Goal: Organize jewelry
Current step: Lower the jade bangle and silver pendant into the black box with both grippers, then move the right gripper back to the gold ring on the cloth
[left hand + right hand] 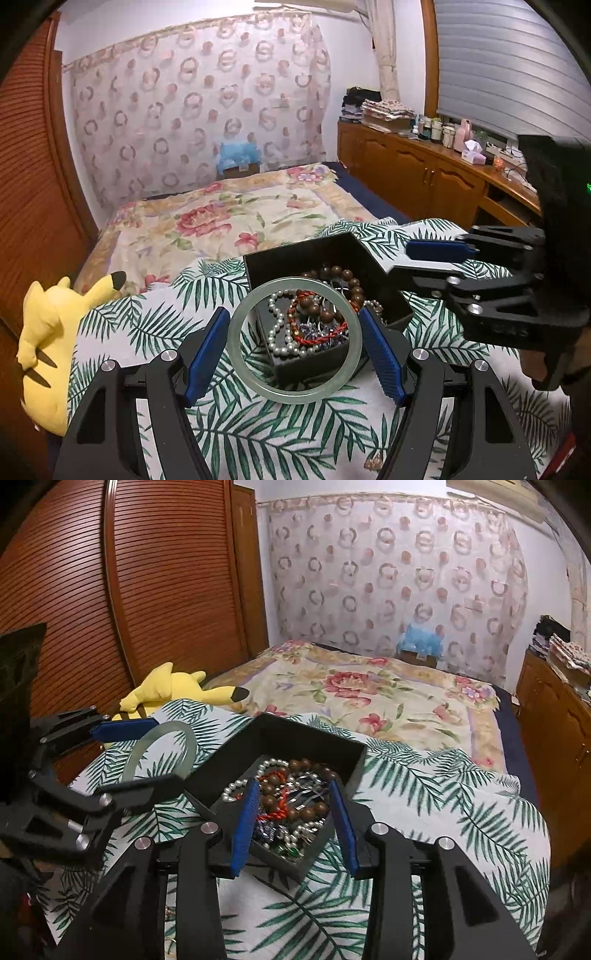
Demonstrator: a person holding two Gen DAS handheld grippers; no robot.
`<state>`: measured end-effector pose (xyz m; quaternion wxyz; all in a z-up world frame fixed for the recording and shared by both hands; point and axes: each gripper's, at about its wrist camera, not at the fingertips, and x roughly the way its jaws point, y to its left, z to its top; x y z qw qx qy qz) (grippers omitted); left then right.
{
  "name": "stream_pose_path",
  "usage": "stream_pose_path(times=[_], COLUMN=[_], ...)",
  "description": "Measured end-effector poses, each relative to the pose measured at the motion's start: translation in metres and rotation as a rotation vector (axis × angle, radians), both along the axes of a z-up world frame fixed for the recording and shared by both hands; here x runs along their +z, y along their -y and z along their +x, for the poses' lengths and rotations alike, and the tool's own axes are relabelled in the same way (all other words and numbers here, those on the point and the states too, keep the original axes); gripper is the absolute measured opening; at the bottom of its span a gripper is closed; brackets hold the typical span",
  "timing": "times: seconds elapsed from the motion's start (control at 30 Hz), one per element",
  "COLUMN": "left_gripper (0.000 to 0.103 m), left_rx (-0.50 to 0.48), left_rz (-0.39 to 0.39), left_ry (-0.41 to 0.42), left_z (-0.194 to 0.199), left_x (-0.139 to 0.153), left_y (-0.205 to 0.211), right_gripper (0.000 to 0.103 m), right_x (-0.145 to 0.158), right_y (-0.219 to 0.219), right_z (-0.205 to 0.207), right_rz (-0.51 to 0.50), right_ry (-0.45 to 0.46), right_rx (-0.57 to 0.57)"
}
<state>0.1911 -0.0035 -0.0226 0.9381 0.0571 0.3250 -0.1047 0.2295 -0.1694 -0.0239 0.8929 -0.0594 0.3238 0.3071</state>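
A pale green jade bangle point(295, 398) hangs flat between the blue pads of my left gripper point(293, 314), which is shut on it just above the near corner of a black box point(325, 254). The box sits on a palm-leaf cloth point(147, 332) and holds pearls, brown wooden beads and a red cord bracelet. In the right wrist view my right gripper point(294, 786) hovers over the box point(314, 738); its jaws stand apart above the bead heap, gripping nothing. The left gripper point(168, 753) and the bangle point(162, 731) show at the left there. The right gripper point(402, 258) reaches in from the right.
A yellow plush toy point(48, 350) lies at the cloth's left edge beside a louvred wooden wardrobe point(166, 590). A floral bedspread point(221, 214) stretches beyond the box. A wooden cabinet point(424, 173) with bottles and clutter runs along the right.
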Motion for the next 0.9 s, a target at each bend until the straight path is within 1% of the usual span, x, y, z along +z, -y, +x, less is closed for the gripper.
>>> stream_pose_path(times=[0.17, 0.5, 0.7, 0.9], left_gripper=[0.069, 0.069, 0.069, 0.069], left_rx=[-0.001, 0.004, 0.014, 0.02], left_rz=[0.021, 0.05, 0.073, 0.096], left_ry=[-0.006, -0.045, -0.088, -0.118], left_z=[0.013, 0.058, 0.08, 0.09], left_x=[-0.002, -0.008, -0.021, -0.031], left_y=[0.006, 0.023, 0.029, 0.031], right_gripper=[0.042, 0.042, 0.042, 0.042], right_x=[-0.005, -0.011, -0.015, -0.019], right_y=[0.014, 0.046, 0.053, 0.055], right_z=[-0.005, -0.018, -0.022, -0.027], right_rz=[-0.012, -0.018, -0.013, -0.018], right_ry=[-0.007, -0.015, -0.024, -0.026], right_rx=[-0.029, -0.071, -0.08, -0.076])
